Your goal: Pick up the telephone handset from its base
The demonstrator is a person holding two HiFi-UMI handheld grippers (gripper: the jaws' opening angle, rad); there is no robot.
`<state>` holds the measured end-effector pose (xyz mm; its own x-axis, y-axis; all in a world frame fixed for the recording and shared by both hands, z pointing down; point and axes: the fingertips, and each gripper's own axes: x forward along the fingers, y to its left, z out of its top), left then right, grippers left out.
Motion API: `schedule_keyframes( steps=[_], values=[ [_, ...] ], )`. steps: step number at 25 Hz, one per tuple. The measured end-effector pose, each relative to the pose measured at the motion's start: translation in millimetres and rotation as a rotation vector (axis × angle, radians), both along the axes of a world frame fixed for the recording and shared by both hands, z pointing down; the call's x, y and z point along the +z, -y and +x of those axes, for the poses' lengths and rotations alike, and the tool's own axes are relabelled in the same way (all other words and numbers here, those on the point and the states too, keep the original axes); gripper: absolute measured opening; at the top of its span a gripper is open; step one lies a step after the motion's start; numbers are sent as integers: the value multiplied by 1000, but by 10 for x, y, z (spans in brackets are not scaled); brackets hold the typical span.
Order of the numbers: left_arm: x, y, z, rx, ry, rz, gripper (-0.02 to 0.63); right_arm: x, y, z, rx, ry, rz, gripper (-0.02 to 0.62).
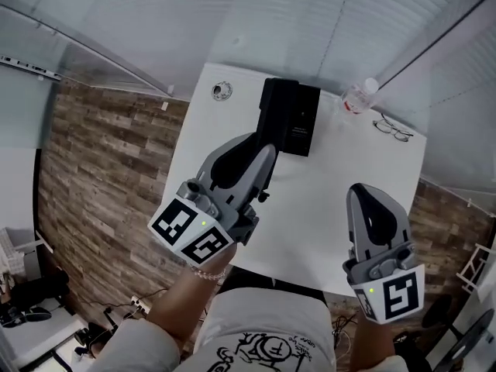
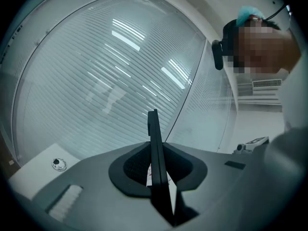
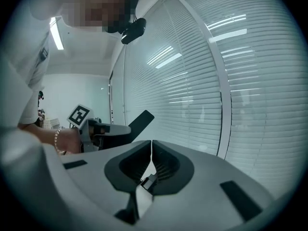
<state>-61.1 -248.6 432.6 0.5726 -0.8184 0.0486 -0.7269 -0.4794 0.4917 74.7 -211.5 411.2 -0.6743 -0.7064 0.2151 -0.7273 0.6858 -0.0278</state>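
Left tongs [image 1: 262,147], raised over the white tabletop [image 1: 310,208], clamp the thin black telephone handset [image 2: 155,148] edge-on between their jaws. The handset projects beyond their tips toward the far edge, where we cannot separate it from the black base [image 1: 308,122]. Right tongs [image 1: 370,196], jaws pressed together and empty, hover near the near right corner, well apart from the handset.

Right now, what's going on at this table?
A person holds a gripper in each hand above a white table. The left gripper is shut on a thin black slab, apparently the telephone handset, seen edge-on. The right gripper is shut and empty, off to the side. A black phone base, a bottle and glasses are at the table's far end.
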Motion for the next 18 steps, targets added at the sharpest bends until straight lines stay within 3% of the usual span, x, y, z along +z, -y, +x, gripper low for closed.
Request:
schedule_keyframes(
  steps=[18],
  values=[
    [-1236, -925, 133, 22, -60, 118, 67, -1059, -550, 128, 36, 27, 97, 8]
  ],
)
